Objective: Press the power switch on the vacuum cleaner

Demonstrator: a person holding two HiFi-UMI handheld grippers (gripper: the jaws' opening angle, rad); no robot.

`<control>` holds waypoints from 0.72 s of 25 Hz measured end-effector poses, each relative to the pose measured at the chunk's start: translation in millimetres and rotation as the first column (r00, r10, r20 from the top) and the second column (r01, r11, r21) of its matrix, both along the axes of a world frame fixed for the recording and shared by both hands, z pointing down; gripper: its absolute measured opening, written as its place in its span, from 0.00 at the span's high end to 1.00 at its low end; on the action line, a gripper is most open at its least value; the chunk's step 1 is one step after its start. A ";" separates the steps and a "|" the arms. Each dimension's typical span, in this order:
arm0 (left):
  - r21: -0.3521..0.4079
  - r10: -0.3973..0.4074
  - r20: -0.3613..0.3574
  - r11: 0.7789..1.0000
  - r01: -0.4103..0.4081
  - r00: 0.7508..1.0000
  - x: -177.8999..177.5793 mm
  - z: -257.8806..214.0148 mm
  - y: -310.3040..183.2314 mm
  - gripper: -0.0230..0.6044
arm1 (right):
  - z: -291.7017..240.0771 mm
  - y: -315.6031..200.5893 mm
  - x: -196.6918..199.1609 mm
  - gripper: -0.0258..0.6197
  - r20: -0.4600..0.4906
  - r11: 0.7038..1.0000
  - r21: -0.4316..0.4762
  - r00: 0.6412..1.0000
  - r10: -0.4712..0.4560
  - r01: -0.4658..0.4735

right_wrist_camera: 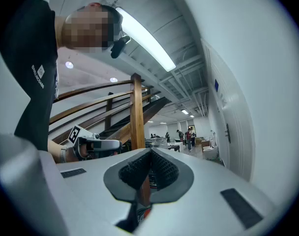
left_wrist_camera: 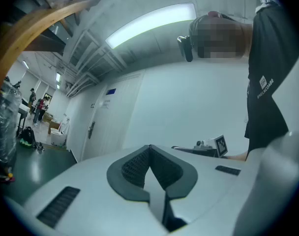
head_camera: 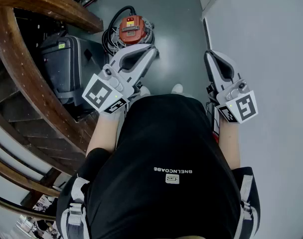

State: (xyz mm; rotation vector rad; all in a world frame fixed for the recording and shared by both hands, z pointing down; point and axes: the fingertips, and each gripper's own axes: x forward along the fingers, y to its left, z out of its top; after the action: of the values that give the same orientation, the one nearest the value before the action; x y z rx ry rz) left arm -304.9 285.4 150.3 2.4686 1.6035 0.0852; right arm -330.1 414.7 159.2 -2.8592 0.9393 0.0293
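The vacuum cleaner [head_camera: 133,28], a red-orange drum with a black hose coiled round it, stands on the grey-green floor ahead of the person. My left gripper [head_camera: 152,48] is held in the air just below and to the right of it, jaws shut on nothing. My right gripper [head_camera: 208,54] is raised further right, near the white wall, also shut and empty. Both gripper views look upward at the ceiling, so neither shows the vacuum. In them the left gripper [left_wrist_camera: 149,147] and the right gripper [right_wrist_camera: 150,152] each have their pads meeting at the tip. I cannot make out the switch.
A curved wooden handrail [head_camera: 22,68] and stairs run down the left, with a black case [head_camera: 67,68] beside them. A white wall [head_camera: 271,44] lies close on the right. A wooden post [right_wrist_camera: 136,112] stands ahead, and people stand far off across the hall.
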 end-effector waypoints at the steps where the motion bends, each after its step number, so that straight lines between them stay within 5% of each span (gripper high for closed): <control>1: -0.003 -0.002 0.005 1.000 0.002 1.000 -0.4 0.8 0.2 0.94 | 0.3 0.9 -0.7 0.92 -0.002 1.000 0.003 1.000 -0.002 0.002; 18: 0.015 -0.125 0.061 0.992 0.124 0.990 -7.0 15.5 54.5 0.94 | 11.8 69.6 6.1 0.91 0.032 0.992 0.099 0.996 -0.082 0.079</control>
State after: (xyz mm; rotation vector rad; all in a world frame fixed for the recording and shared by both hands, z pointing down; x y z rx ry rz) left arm -311.8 339.9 165.8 2.5412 1.4252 0.1504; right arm -324.0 484.3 171.0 -2.7215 1.0160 0.0145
